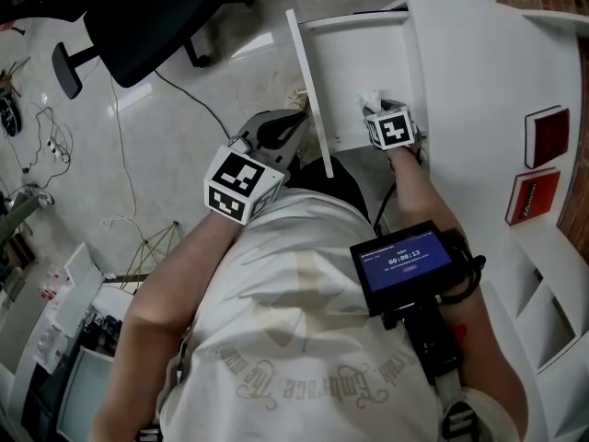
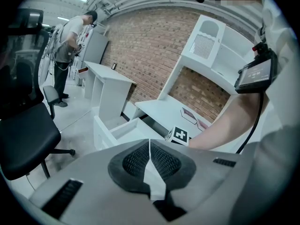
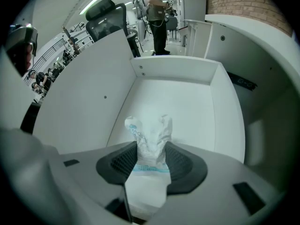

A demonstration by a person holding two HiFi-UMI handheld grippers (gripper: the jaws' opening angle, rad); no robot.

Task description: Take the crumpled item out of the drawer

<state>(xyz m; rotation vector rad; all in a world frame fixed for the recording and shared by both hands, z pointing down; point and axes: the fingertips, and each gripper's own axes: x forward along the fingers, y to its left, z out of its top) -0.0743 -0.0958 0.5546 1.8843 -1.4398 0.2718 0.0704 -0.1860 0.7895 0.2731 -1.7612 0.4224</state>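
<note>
While the right hand-held gripper pinches the crumpled item between its pads, the white wad runs lengthwise along the jaws and juts past their tips at mid frame, over the bare floor of the open drawer. Its way out, I judge, is straight up. The left hand-held gripper is pressed together, with a thin white sliver at the seam, and waits outside the drawer, farther off.
</note>
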